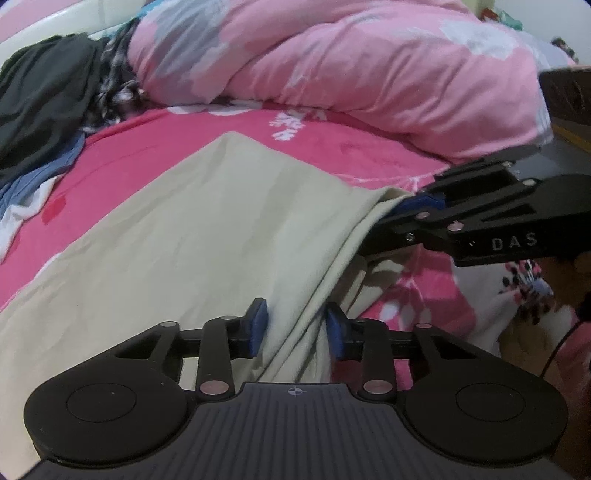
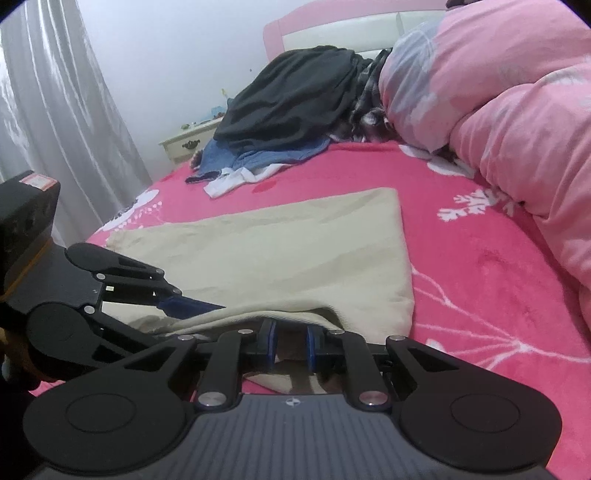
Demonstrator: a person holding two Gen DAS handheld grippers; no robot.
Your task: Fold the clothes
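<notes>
Near edge of the bed, both wrist views, one moment.

Hidden or unclear:
- The right gripper (image 2: 291,345) has its pads nearly together on the near hem of the beige garment (image 1: 184,240). From the left wrist view the cloth tents up to its tips, so I read it as clamped on the fabric. The hem drapes over the fingertips, so the contact itself is covered.
- The left gripper (image 1: 295,325) straddles a raised fold of the same garment, pads partly apart with fabric filling the gap. I cannot tell whether the pads press the fold or only stand around it.
- The near left part of the garment runs under the gripper body in the left wrist view and is cut off.
- The far pile is heaped; lower pieces are mostly buried, so the count is a minimum.
- Items on the nightstand (image 2: 188,142) are too small to identify.

Position: the garment lies flat on the bright pink floral sheet (image 1: 332,136), near side of the bed, far corner squared. Only the near right edge is lifted.

Counts:
- Grippers: two, side by side at the near hem.
- Beige garments: one.
- Pile at the far left: at least four pieces, namely a black garment (image 2: 295,96) on top, a blue one (image 2: 258,155) beneath, a white one (image 2: 236,181) at the near edge and a plaid one (image 2: 365,99) against the duvet.
- Pale pink duvet (image 1: 351,66): one, bunched along the far right, well apart from the beige garment.
- Headboard (image 2: 351,26): one. Curtain (image 2: 55,110): one, far left.
</notes>
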